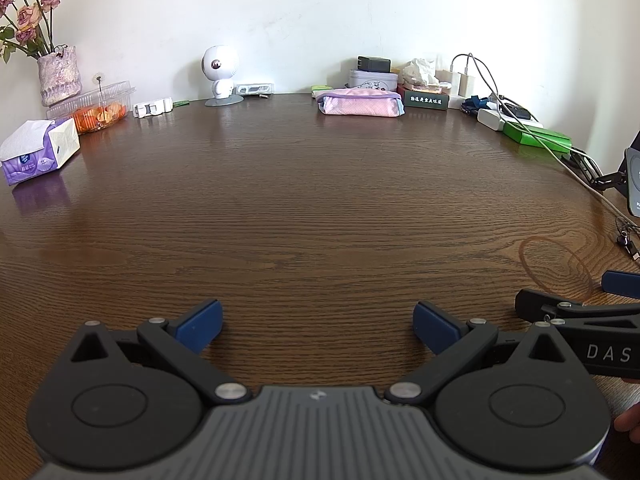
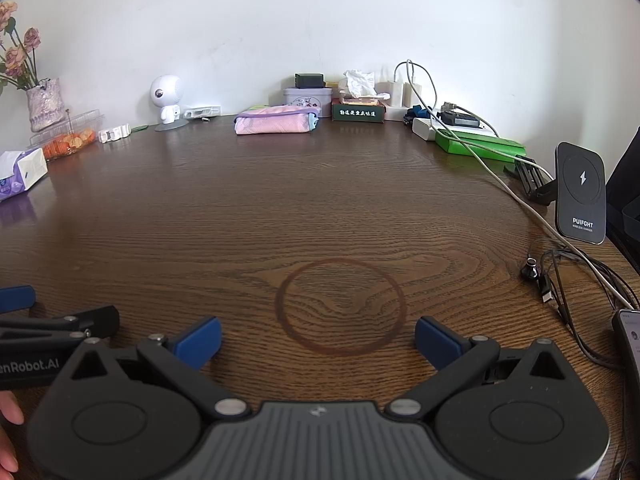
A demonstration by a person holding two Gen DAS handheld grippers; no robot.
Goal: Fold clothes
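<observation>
Dark wood table point(image 2: 240, 208): folded pink cloth point(image 2: 276, 120), tissue pack point(image 1: 38, 150), wireless charger point(image 2: 582, 194), cables point(image 2: 560, 280).

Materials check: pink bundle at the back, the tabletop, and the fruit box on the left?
Pink bundle: looks like soft woven or knit fabric, matte, with rounded folded edges. Tabletop: dark wood or wood-look veneer, visible grain, semi-gloss reflections. Fruit box: thin clear plastic, glossy; orange contents show through.

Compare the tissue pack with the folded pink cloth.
The tissue pack is a purple and white box with a sheet poking out; the folded pink cloth is a soft, flat bundle. The pack sits at the table's left edge, the cloth at the back. Both rest on the wooden table, untouched.
</observation>
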